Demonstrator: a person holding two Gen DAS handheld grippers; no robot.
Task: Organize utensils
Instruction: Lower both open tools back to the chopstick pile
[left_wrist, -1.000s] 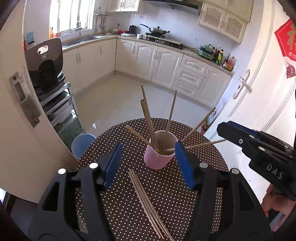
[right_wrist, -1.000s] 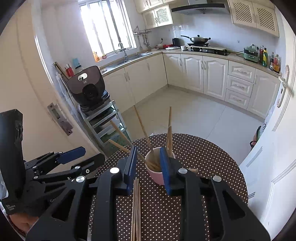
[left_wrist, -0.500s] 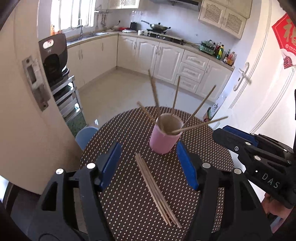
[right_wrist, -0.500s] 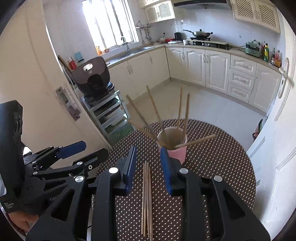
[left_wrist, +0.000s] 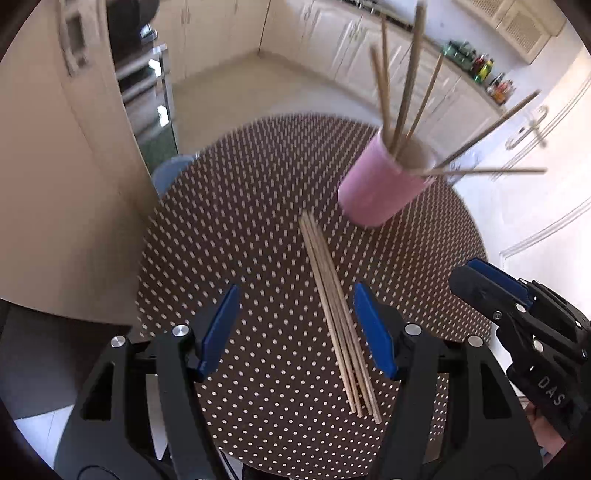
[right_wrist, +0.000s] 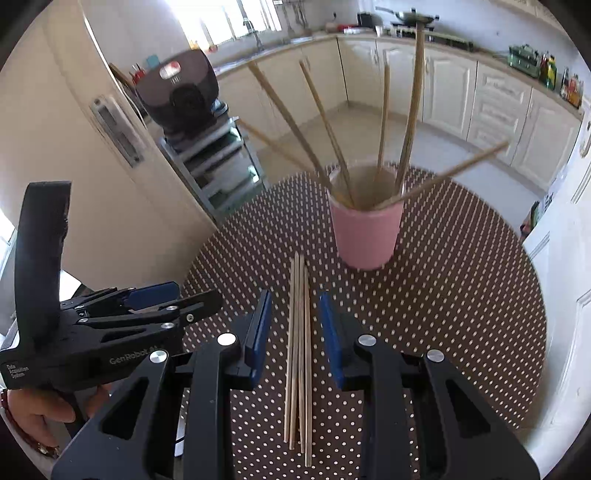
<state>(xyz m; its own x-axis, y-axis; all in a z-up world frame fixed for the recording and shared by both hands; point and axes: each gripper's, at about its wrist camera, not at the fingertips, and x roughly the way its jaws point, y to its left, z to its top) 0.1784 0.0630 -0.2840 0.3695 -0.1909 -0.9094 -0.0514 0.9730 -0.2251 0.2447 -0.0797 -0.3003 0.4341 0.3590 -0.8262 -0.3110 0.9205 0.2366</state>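
Observation:
A pink cup (left_wrist: 380, 188) (right_wrist: 364, 236) stands on the round brown polka-dot table (left_wrist: 240, 240) (right_wrist: 461, 295) with several wooden chopsticks fanned out of it. A bundle of loose chopsticks (left_wrist: 332, 306) (right_wrist: 299, 332) lies flat in front of the cup. My right gripper (right_wrist: 294, 301) hangs low over the bundle, open, a finger on each side and the pads clear of the sticks. My left gripper (left_wrist: 295, 299) is open wide, with the bundle near its right finger. In each view the other gripper shows at the side: right (left_wrist: 463, 269), left (right_wrist: 199, 292).
The table's edge runs close behind the cup and on both sides. A blue stool (left_wrist: 170, 173) sits beside the table at the left. A metal rack with a dark appliance (right_wrist: 184, 96) stands by the wall, and a white door (left_wrist: 535, 122) is at the right.
Both grippers have come down toward the table and tipped more steeply. The loose chopsticks now lie between the right gripper's fingers, and the cup has slid up in both views.

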